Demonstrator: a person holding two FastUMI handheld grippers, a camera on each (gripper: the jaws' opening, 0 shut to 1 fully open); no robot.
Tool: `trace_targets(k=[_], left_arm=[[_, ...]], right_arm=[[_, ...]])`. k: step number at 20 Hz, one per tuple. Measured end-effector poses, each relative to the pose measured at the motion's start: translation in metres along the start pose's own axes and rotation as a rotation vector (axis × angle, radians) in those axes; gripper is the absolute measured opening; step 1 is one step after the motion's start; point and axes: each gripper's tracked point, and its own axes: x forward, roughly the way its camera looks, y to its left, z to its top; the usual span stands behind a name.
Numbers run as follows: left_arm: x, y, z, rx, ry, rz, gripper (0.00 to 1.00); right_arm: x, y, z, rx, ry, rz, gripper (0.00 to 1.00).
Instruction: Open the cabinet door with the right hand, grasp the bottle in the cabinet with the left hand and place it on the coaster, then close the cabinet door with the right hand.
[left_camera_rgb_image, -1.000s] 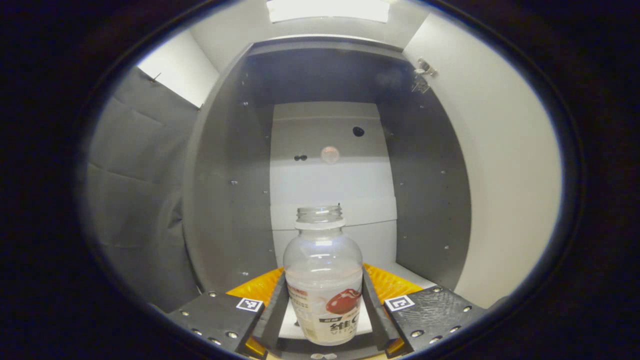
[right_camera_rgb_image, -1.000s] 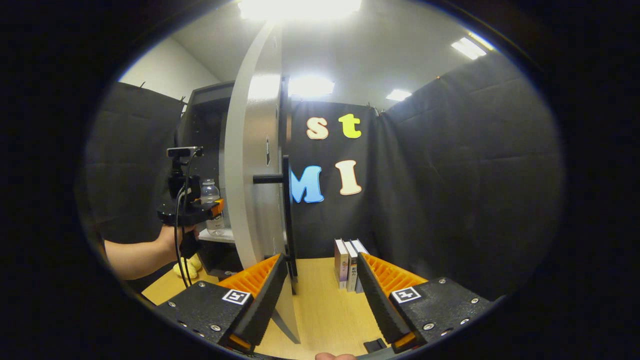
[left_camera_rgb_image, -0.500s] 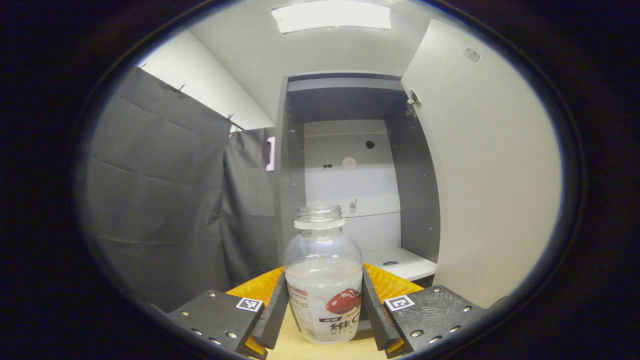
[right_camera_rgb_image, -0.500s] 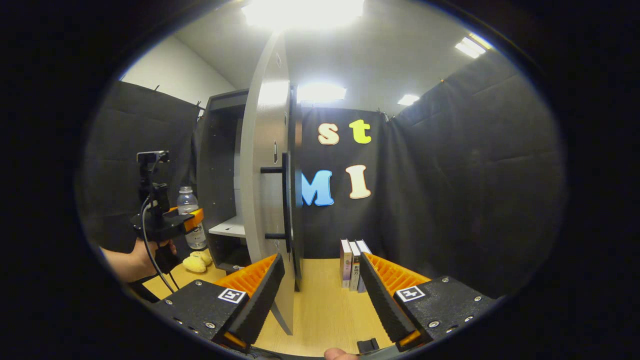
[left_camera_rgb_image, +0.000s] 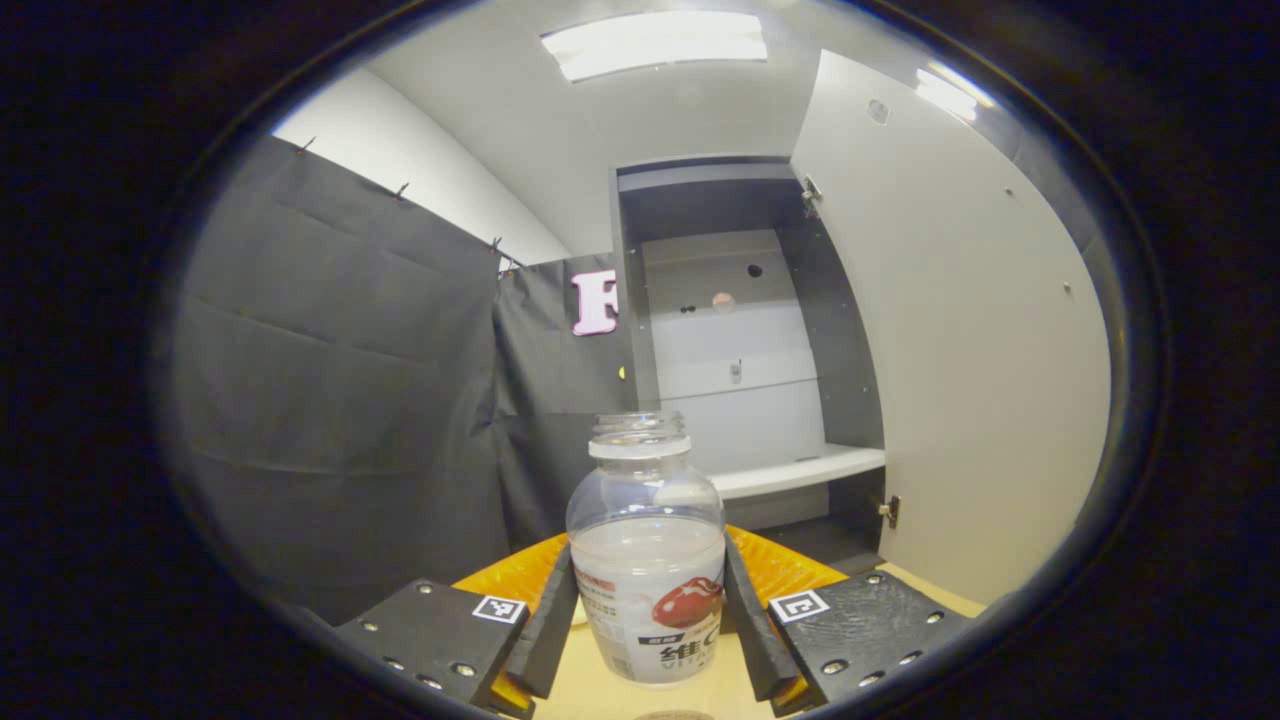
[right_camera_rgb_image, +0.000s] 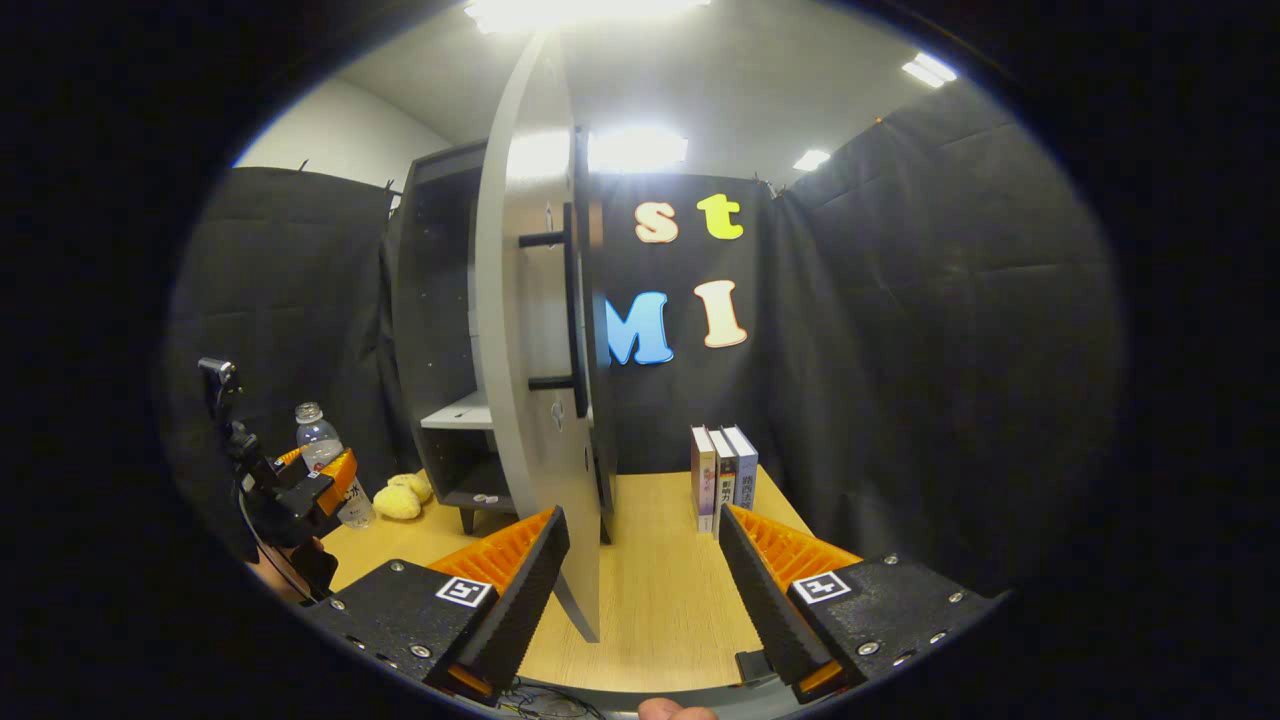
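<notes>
In the left gripper view, the left gripper (left_camera_rgb_image: 648, 610) sits at the bottom centre of the frame, its two fingers pinching a clear plastic bottle (left_camera_rgb_image: 646, 560) from either side. The bottle stands upright between them, uncapped, with a white neck ring and a label bearing a red fruit picture; liquid fills roughly its lower half. Beneath it, at the very bottom of the frame, is a strip of pale wooden table (left_camera_rgb_image: 585, 690). Behind the bottle, in the centre of the frame, stands a tall dark grey cabinet (left_camera_rgb_image: 730, 340) with a pale back panel and a white shelf (left_camera_rgb_image: 800, 468) low inside it. Its cabinet door (left_camera_rgb_image: 960, 340), pale on the inner face, is swung wide open and fills the right of the frame.

In the right gripper view, the right gripper (right_camera_rgb_image: 640, 590) is at the bottom centre with its fingers spread apart, holding nothing. The edge of the open door (right_camera_rgb_image: 530, 400) rises between them, closer to the left finger, and I cannot tell whether it touches. A black bar handle (right_camera_rgb_image: 572, 310) runs vertically on the door's outer face. At the lower left of the frame the other gripper (right_camera_rgb_image: 300, 485) holds the bottle (right_camera_rgb_image: 325, 465) above the table (right_camera_rgb_image: 660, 600), well clear of the cabinet. A yellow soft toy (right_camera_rgb_image: 402, 495) lies on the table just beside the cabinet's base. Three books (right_camera_rgb_image: 724, 478) stand upright right of centre.
</notes>
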Motion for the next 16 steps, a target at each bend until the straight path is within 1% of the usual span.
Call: trace_targets(k=[5,11,12,14,16], left_arm=[[0.0,0.001,0.001,-0.011,0.038,0.04,0.73],[0.004,-0.002,-0.006,-0.017,0.058,0.041,0.73],[0.005,-0.001,-0.009,-0.013,0.068,0.039,0.73],[0.001,0.0,-0.005,-0.009,0.079,0.042,0.73],[0.0,-0.003,-0.005,-0.053,0.095,0.049,0.73]], right_arm=[[0.003,-0.002,-0.03,-0.06,0.08,-0.03,0.93],[0.001,0.0,-0.072,-0.136,0.178,-0.051,0.92],[0.003,0.001,-0.081,-0.144,0.201,-0.052,0.94],[0.006,0.008,-0.092,-0.17,0.227,-0.044,0.94],[0.011,0.015,-0.098,-0.188,0.245,-0.027,0.94]])
